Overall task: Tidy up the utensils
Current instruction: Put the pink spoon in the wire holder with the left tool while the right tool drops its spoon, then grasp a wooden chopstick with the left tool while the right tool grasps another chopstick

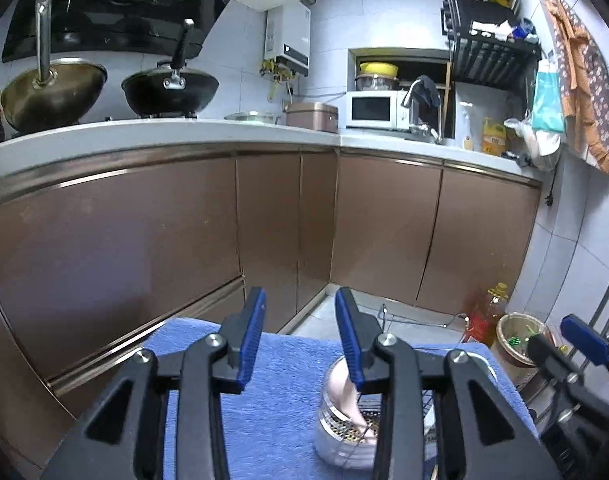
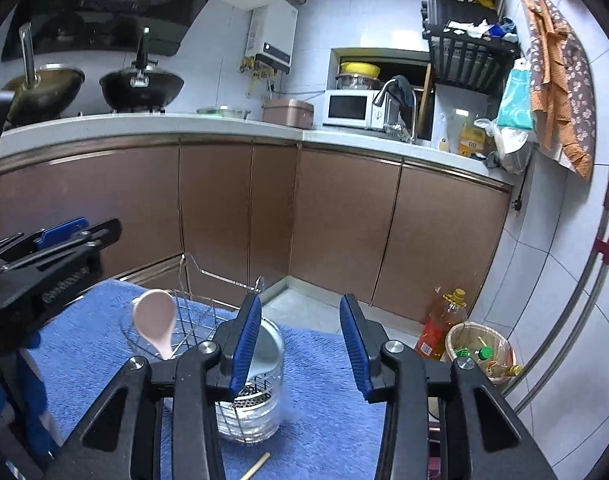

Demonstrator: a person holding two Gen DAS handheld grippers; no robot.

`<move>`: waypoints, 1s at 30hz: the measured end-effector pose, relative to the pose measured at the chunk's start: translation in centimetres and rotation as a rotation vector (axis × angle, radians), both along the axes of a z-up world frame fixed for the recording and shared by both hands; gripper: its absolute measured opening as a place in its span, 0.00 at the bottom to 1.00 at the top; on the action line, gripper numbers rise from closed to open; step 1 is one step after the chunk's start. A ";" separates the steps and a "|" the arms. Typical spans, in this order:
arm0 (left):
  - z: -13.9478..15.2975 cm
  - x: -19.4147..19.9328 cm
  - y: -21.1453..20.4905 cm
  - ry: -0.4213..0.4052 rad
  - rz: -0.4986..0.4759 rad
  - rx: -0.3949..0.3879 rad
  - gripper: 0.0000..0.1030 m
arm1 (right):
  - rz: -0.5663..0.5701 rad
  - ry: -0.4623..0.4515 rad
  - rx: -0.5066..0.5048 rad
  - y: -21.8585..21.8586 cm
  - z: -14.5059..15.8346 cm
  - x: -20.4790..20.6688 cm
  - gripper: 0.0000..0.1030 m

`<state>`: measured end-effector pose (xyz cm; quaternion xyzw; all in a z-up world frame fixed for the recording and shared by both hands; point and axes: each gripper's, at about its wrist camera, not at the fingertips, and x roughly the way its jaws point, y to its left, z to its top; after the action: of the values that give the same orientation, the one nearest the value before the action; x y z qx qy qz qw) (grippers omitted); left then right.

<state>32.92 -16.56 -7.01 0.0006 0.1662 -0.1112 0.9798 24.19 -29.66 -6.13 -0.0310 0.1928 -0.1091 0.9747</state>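
Note:
A metal utensil holder with perforated cups in a wire frame (image 2: 260,396) stands on a blue towel (image 2: 328,408). A pink spoon (image 2: 155,320) stands in its left cup, bowl up. The spoon also shows in the left wrist view (image 1: 346,394), inside the cup (image 1: 340,428). A wooden stick end (image 2: 256,466) lies on the towel in front of the holder. My left gripper (image 1: 300,340) is open and empty above the towel (image 1: 272,400), left of the holder. My right gripper (image 2: 300,344) is open and empty above the holder's right side.
Brown cabinet doors (image 1: 144,240) and a white counter (image 1: 164,132) with two woks (image 1: 168,88) lie ahead. An oil bottle (image 2: 444,324) and a waste bin (image 2: 480,350) stand on the floor to the right. The right gripper shows at the left wrist view's right edge (image 1: 584,340).

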 end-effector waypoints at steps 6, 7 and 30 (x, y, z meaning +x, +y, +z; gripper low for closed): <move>3.1 -3.1 4.5 0.030 -0.053 -0.001 0.33 | 0.052 -0.003 0.076 -0.6 2.0 -4.2 0.37; 3.6 -4.2 5.8 0.031 -0.060 -0.003 0.33 | 0.058 -0.002 0.083 -0.5 2.3 -4.9 0.37; -7.6 -12.4 25.1 0.659 -0.050 -0.145 0.33 | 0.393 0.358 0.354 7.9 -3.7 -10.1 0.33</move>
<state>20.49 8.58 -14.65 -0.1011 0.4657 -0.1409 0.8678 14.04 -21.77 -9.78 0.0836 0.3677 0.1235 0.9179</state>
